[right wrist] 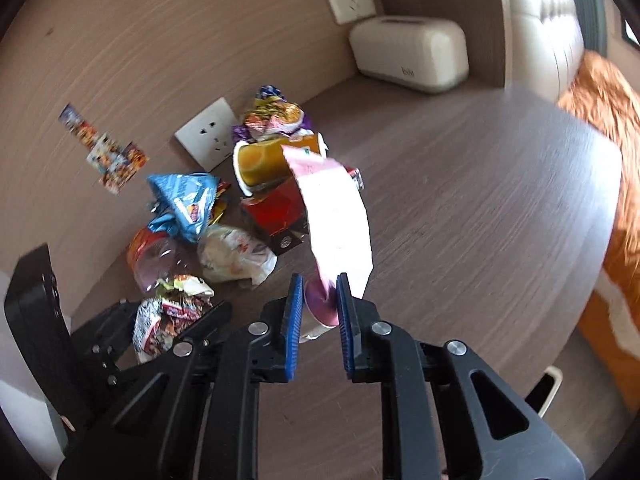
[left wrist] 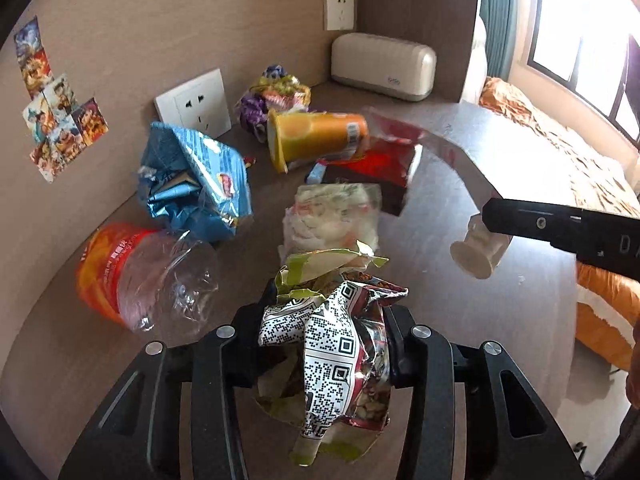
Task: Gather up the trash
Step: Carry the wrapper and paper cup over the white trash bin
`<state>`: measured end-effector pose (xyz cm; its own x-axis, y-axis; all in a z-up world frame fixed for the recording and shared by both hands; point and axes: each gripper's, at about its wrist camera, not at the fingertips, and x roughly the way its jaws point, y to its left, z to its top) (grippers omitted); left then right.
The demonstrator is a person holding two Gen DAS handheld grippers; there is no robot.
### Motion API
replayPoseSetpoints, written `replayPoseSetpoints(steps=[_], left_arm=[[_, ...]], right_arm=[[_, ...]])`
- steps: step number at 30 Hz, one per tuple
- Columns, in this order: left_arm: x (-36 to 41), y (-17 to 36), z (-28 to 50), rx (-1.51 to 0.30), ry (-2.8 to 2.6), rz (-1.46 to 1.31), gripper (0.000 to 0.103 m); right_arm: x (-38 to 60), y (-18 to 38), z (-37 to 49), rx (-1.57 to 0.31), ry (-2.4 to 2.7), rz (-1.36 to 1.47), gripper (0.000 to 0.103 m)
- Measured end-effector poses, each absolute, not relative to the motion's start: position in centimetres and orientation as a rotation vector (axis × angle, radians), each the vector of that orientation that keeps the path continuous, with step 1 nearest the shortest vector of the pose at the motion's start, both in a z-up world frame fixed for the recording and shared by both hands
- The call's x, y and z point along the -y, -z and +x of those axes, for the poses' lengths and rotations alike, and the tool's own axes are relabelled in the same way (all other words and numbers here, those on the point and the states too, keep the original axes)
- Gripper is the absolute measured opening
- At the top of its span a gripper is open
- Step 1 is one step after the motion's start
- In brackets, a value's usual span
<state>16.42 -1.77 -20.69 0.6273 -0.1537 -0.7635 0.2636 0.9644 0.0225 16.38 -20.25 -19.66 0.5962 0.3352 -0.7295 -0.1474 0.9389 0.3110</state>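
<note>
Your left gripper's pads are hidden by the crumpled snack wrapper bunched between them. In the right wrist view, motion blur smears the stickers on the wall and the wood grain of the table. The small bottle is mostly covered by its peeled label. The orange bedding is cut off at the right edge.

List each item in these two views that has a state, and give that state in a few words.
left gripper: shut on crumpled snack wrapper
right gripper: shut on small yogurt bottle, foil lid peeled up
orange cup: lying on its side
clear plastic bottle: crushed, lying down
blue chip bag: crumpled, torn open
</note>
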Motion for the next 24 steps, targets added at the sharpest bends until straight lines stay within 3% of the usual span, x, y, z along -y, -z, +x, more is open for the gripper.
replayPoseSetpoints(steps=[14, 24], left_arm=[[7.5, 17.8, 13.5, -0.810, 0.314, 0.181, 0.043], [18.8, 16.9, 10.6, -0.796, 0.545, 0.241, 0.043]], right_arm=[[24.2, 17.0, 12.6, -0.824, -0.277, 0.145, 0.017], [33.6, 15.1, 6.8, -0.830, -0.128, 0.137, 0.017]])
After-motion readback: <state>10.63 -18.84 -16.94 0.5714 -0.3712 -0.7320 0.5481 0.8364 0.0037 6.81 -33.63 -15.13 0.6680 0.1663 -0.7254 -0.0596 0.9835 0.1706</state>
